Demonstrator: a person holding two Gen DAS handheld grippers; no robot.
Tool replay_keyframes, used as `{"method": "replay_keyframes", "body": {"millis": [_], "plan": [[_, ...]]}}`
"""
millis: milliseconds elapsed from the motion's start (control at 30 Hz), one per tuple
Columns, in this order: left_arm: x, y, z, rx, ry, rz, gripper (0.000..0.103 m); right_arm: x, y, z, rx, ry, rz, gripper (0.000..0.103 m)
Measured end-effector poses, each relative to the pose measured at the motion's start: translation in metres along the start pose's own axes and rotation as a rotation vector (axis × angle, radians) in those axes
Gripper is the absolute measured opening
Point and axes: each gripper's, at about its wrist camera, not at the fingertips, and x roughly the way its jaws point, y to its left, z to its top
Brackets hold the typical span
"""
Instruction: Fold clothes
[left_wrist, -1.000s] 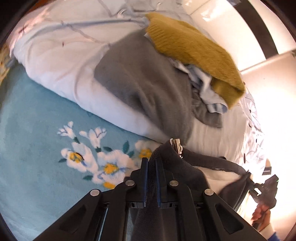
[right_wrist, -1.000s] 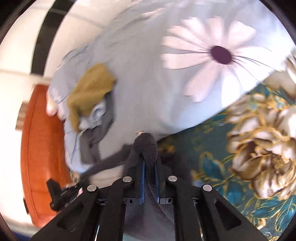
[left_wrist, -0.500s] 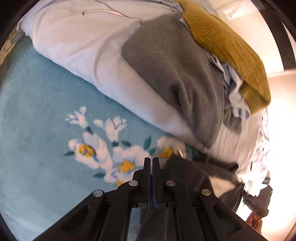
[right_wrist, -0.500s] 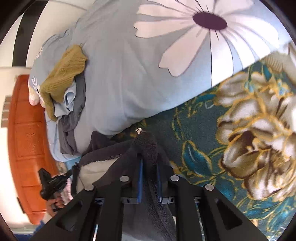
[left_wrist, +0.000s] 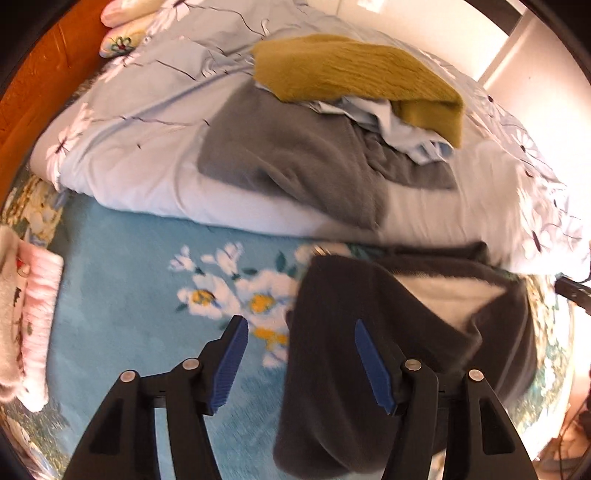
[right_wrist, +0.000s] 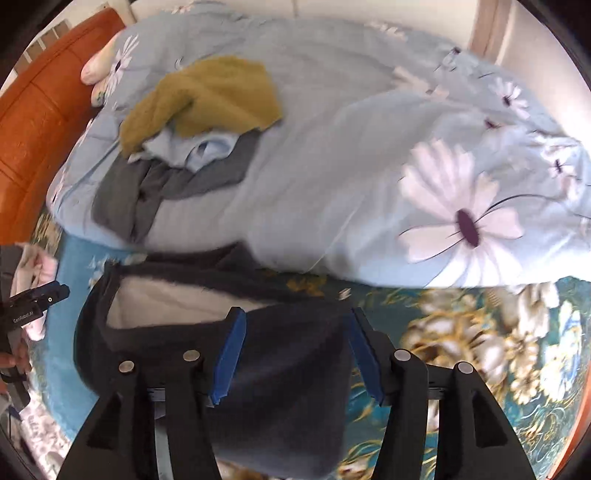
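Both of your grippers had just let go. The left gripper (left_wrist: 297, 341) showed its blue pads spread apart with nothing pressed between them; the floral blanket (left_wrist: 129, 295) and one edge of the dark fleece jacket (left_wrist: 369, 332) lay below the gap. The jaws of the right gripper (right_wrist: 293, 341) had likewise just been opening, and they stood wide over the same dark fleece jacket (right_wrist: 288, 387), not pinching it.

The jacket lay flat on the blanket in front of the rolled pale-blue duvet (right_wrist: 332, 166), its pale lining (left_wrist: 450, 295) showing at the open neck. This looked like the end of a fold, with the garment laid down and released, though further folds may be needed.

A second before, each gripper had been clamped shut on a bunched corner of the jacket near its zip pull, holding it up off the blanket. Half a second before, the fabric was still pinched and lower. In the latest views the cloth rested on its own, and both cameras sat further back from it.

On the duvet waited a heap: a mustard sweater (left_wrist: 354, 70), a light blue garment (left_wrist: 399, 122) and a grey garment (left_wrist: 295, 158), seemingly unfolded.
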Motion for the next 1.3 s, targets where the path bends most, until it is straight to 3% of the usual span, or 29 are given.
{"method": "replay_keyframes", "body": {"millis": [167,333,467,767,867,1100,1267,1300], "plan": [[-0.004,-0.010,-0.004,0.058,-0.001,-0.055,0.068,0.015,0.061,-0.002,-0.262,0.090,0.164,0.058],[0.010,-0.033,0.017,0.314,0.041,-0.085,0.068,0.047,0.104,0.006,-0.502,0.198,0.223,0.058],[0.033,-0.054,0.042,0.547,0.087,-0.130,0.068,0.075,0.109,0.018,-0.602,0.274,0.215,0.058],[0.091,-0.086,0.073,0.826,0.247,-0.257,0.072,0.106,0.123,0.023,-0.774,0.410,0.338,0.058],[0.103,-0.091,0.072,0.863,0.304,-0.290,0.072,0.116,0.129,0.019,-0.847,0.446,0.353,0.058],[0.110,-0.078,0.063,0.838,0.394,-0.368,0.072,0.129,0.128,0.002,-0.842,0.558,0.415,0.058],[0.104,-0.066,0.065,0.784,0.436,-0.430,0.072,0.128,0.109,0.001,-0.736,0.568,0.415,0.027],[0.102,-0.065,0.064,0.783,0.441,-0.437,0.072,0.127,0.104,0.002,-0.714,0.564,0.415,0.015]]}}
